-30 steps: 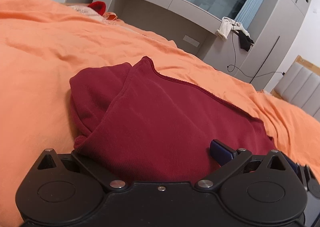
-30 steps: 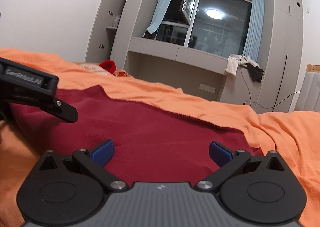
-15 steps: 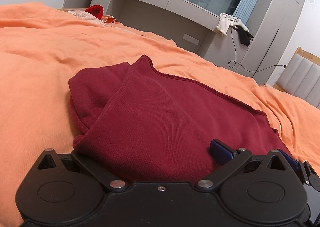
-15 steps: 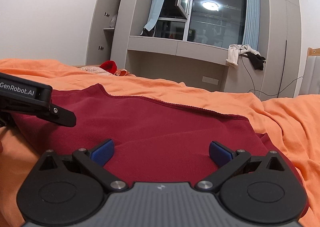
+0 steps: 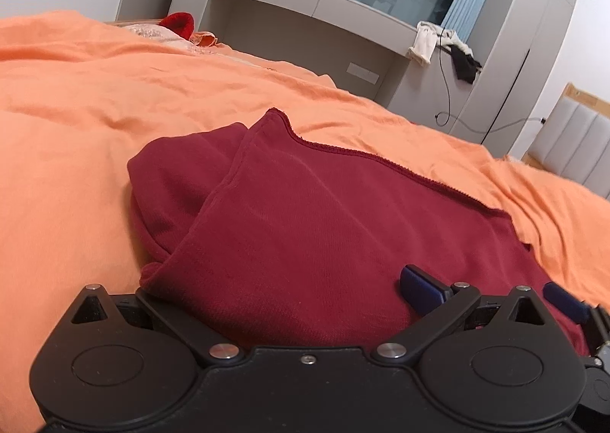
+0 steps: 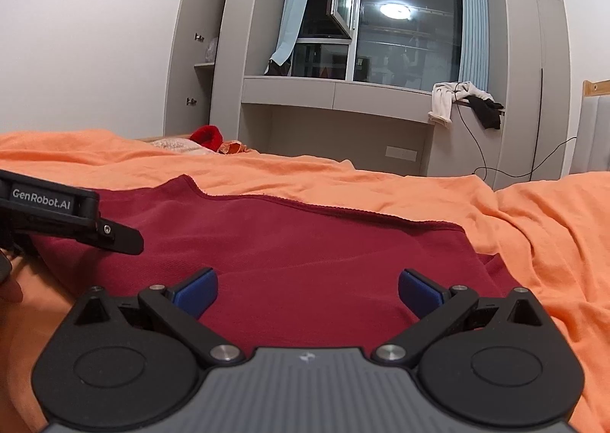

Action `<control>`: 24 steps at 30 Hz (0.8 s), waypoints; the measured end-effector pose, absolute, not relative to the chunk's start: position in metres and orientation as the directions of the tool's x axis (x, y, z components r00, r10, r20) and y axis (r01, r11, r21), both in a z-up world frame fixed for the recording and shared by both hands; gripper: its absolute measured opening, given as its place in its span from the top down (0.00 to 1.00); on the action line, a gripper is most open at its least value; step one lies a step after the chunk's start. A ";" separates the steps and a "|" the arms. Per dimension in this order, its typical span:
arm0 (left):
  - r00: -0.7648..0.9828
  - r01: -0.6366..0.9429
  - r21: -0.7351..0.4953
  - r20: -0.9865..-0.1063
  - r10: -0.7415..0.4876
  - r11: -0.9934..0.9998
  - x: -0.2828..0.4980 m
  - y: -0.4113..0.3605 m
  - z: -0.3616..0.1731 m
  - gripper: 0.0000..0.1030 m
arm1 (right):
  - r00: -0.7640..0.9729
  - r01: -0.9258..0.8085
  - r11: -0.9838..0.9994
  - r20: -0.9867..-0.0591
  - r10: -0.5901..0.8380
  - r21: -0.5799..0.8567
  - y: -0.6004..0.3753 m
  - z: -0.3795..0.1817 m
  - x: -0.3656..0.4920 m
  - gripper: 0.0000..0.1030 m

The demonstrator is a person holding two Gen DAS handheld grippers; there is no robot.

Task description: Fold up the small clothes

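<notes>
Both tools held low and level, side by side, jaws spread.

The right tool [image 6: 308, 290] has its two blue pads [image 6: 196, 290] set wide apart. The left tool [image 5: 305, 288] shows one blue pad [image 5: 421, 286] on its right side, the other pad hidden under cloth; its black body [image 6: 57, 210] reaches in at the left edge of the right wrist view, just beside the right tool.

Maroon garment [image 5: 324, 227], orange bedsheet [image 5: 95, 120], blue claw pads [image 6: 196, 290]

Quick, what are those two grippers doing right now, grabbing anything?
Left gripper: open, its left finger hidden under the dark red garment.
Right gripper: open, holding nothing, blue pads spread over the garment.
</notes>
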State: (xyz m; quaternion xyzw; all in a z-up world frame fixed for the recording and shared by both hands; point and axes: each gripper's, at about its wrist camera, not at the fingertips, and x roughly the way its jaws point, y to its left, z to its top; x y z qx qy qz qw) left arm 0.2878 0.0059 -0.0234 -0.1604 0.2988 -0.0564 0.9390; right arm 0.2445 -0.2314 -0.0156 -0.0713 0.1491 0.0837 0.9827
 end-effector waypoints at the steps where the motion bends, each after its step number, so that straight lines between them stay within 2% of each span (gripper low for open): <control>1: 0.811 0.011 -0.327 -0.549 -0.200 0.945 0.291 0.005 -0.021 0.01 | 0.941 -0.185 0.976 -0.307 0.142 -0.118 -0.231 -0.015 0.244 0.00; 6: 0.802 -0.024 -0.332 -0.569 -0.180 0.943 0.301 0.010 -0.014 0.10 | 0.943 -0.184 0.972 -0.306 0.134 -0.143 -0.235 -0.007 0.239 0.00; 9: 0.805 -0.043 -0.311 -0.574 -0.151 0.950 0.304 0.010 -0.011 0.21 | 0.948 -0.163 0.974 -0.299 0.109 -0.160 -0.243 0.004 0.237 0.00; 14: 0.818 -0.079 -0.262 -0.569 -0.088 0.962 0.309 0.004 -0.003 0.55 | 0.962 -0.114 0.989 -0.260 0.086 -0.094 -0.276 0.026 0.233 0.00; 17: 0.831 -0.076 -0.226 -0.552 -0.064 0.971 0.313 -0.004 0.008 0.71 | 0.967 -0.071 0.996 -0.247 0.054 -0.062 -0.296 0.035 0.231 0.00; 20: 0.854 -0.053 -0.202 -0.517 -0.061 0.978 0.318 -0.016 0.025 0.82 | 0.965 -0.040 0.998 -0.261 0.028 -0.040 -0.317 0.043 0.233 0.00; 24: 0.891 0.008 -0.170 -0.447 -0.084 0.985 0.323 -0.041 0.054 0.85 | 0.967 0.008 1.000 -0.253 -0.006 0.007 -0.344 0.052 0.230 0.00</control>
